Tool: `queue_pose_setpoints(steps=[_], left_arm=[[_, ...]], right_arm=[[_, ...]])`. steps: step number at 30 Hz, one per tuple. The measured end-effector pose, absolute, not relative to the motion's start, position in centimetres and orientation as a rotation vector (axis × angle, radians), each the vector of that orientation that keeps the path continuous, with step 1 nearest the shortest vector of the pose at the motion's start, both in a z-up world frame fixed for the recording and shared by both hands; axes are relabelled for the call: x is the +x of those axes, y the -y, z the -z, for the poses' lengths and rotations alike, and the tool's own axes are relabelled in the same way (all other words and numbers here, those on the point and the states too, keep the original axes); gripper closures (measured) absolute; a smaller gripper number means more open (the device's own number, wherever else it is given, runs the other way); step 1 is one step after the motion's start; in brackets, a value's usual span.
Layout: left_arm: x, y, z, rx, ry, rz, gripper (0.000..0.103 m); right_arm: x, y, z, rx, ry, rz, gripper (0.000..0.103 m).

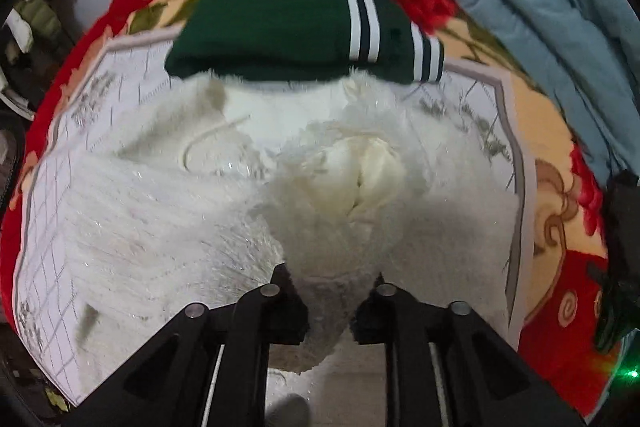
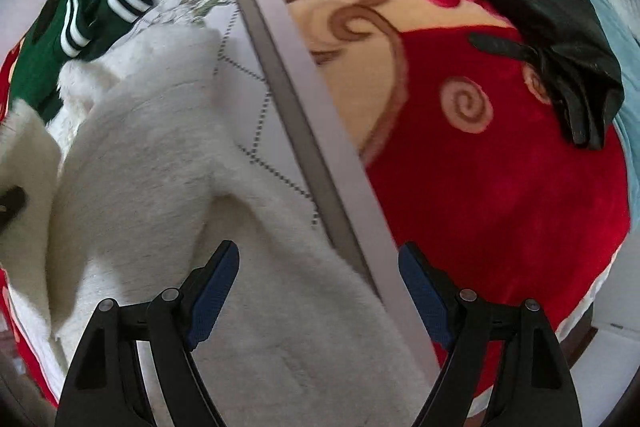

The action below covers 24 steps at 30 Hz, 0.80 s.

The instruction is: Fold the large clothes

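A fluffy white garment (image 1: 168,211) lies spread on a pale patterned mat (image 1: 100,99). My left gripper (image 1: 330,303) is shut on a bunched fold of the white garment, whose cream lining (image 1: 372,175) shows ahead. In the right wrist view the same white garment (image 2: 160,155) lies under my right gripper (image 2: 320,267), which is open and empty above the garment's edge and the mat border (image 2: 304,131). A folded green sweater with white stripes (image 1: 280,19) lies at the mat's far side; it also shows in the right wrist view (image 2: 60,39).
A red and cream floral blanket (image 2: 500,195) covers the bed under the mat. A light blue quilt (image 1: 540,7) is heaped at the far right. A black leather garment (image 2: 560,39) lies on the blanket to the right.
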<state>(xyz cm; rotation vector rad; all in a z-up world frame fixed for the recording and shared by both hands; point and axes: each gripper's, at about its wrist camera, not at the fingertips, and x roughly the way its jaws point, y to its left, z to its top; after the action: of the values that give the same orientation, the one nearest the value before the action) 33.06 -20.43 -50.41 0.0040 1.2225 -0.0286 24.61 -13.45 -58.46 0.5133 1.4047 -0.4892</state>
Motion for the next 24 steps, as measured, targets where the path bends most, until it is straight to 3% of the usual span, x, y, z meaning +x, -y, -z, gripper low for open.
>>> queue_pose_setpoints(steps=[1,2,3,4,5,14,19,20,21,22,24], left_arm=[[33.0,20.5,50.5,-0.011,-1.225,0.034,0.081],[33.0,20.3,50.4,-0.025,-1.225,0.046,0.066],[33.0,20.1,50.3,-0.04,-1.23,0.066,0.036],[33.0,19.5,50.3,-0.054,-1.231,0.078,0.02],[32.9,18.9,49.8,-0.066,-1.22,0.077,0.011],[30.9,8.1,46.3,-0.13,-1.158,-0.138,0.01],[29.6,1.1,48.0,-0.101,-1.171,-0.366,0.01],[29.5,0.1,48.5,-0.099,-1.181,-0.397,0.01],[29.4,-1.1,49.0,-0.101,-1.19,-0.437,0.01],[29.4,-1.8,49.1,-0.106,-1.191,-0.461,0.01],[29.3,-3.2,48.9,-0.123,-1.174,-0.492,0.01]], right_arm=[[24.9,14.0,58.7,0.529,-1.402,0.484,0.019],[24.9,14.5,59.0,0.544,-1.401,0.475,0.019],[25.0,14.7,59.0,0.562,-1.401,0.46,0.019],[24.8,14.8,58.6,0.583,-1.397,0.444,0.019],[24.9,14.8,58.6,0.603,-1.391,0.43,0.019],[28.1,11.9,56.5,0.843,-1.271,0.154,0.019],[34.2,7.7,60.7,0.829,-1.333,-0.02,0.02],[35.0,6.8,61.5,0.814,-1.364,-0.033,0.024],[36.2,5.6,63.0,0.804,-1.408,-0.092,0.061],[36.8,4.9,63.5,0.762,-1.442,-0.102,0.083],[36.8,5.1,62.1,0.731,-1.384,-0.078,0.084]])
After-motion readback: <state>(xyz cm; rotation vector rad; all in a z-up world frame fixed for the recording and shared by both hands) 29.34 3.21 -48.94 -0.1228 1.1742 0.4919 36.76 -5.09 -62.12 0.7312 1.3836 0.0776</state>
